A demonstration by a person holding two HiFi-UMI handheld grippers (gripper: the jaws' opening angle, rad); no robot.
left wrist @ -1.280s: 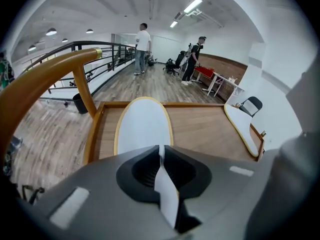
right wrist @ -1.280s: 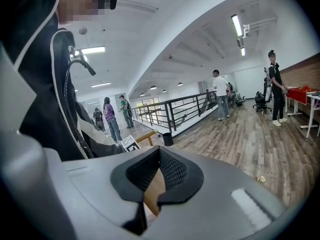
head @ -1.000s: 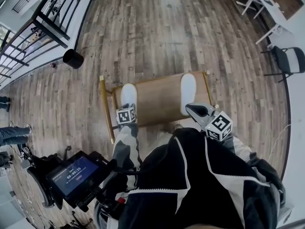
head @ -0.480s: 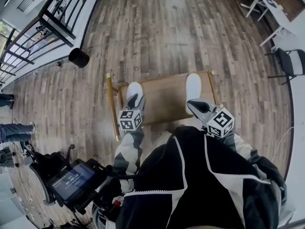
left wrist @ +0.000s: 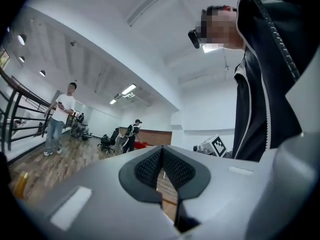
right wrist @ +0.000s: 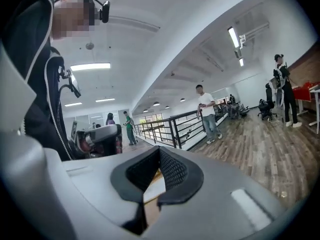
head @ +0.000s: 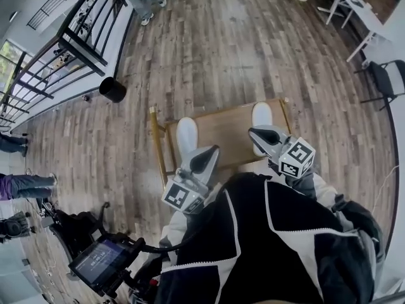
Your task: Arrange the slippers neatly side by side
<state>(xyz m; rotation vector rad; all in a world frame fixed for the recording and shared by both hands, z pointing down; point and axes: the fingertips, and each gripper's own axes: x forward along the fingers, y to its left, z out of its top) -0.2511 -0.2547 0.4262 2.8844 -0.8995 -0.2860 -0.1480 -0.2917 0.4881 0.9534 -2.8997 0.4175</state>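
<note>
Two white slippers lie apart on a low wooden table (head: 221, 128), the left slipper (head: 186, 135) near its left end and the right slipper (head: 261, 114) near its right end. My left gripper (head: 212, 152) is drawn back over the table's near edge, tilted and just right of the left slipper, touching neither. Its jaws are closing; in the left gripper view the left gripper (left wrist: 161, 151) has its pads together with nothing between them. My right gripper (head: 254, 132) hovers at the right slipper's near end. In its own view the right gripper (right wrist: 159, 154) is shut and empty.
A black round bin (head: 114, 89) stands on the wood floor to the left, beside a black railing (head: 69, 37). A white table (head: 354, 8) and a dark chair (head: 387, 75) are at the far right. People stand at the back. A screen device (head: 101, 261) sits low left.
The left gripper has come off the left slipper, drawn back toward the person and tilted, with its jaws now together. The right gripper has hardly moved.
</note>
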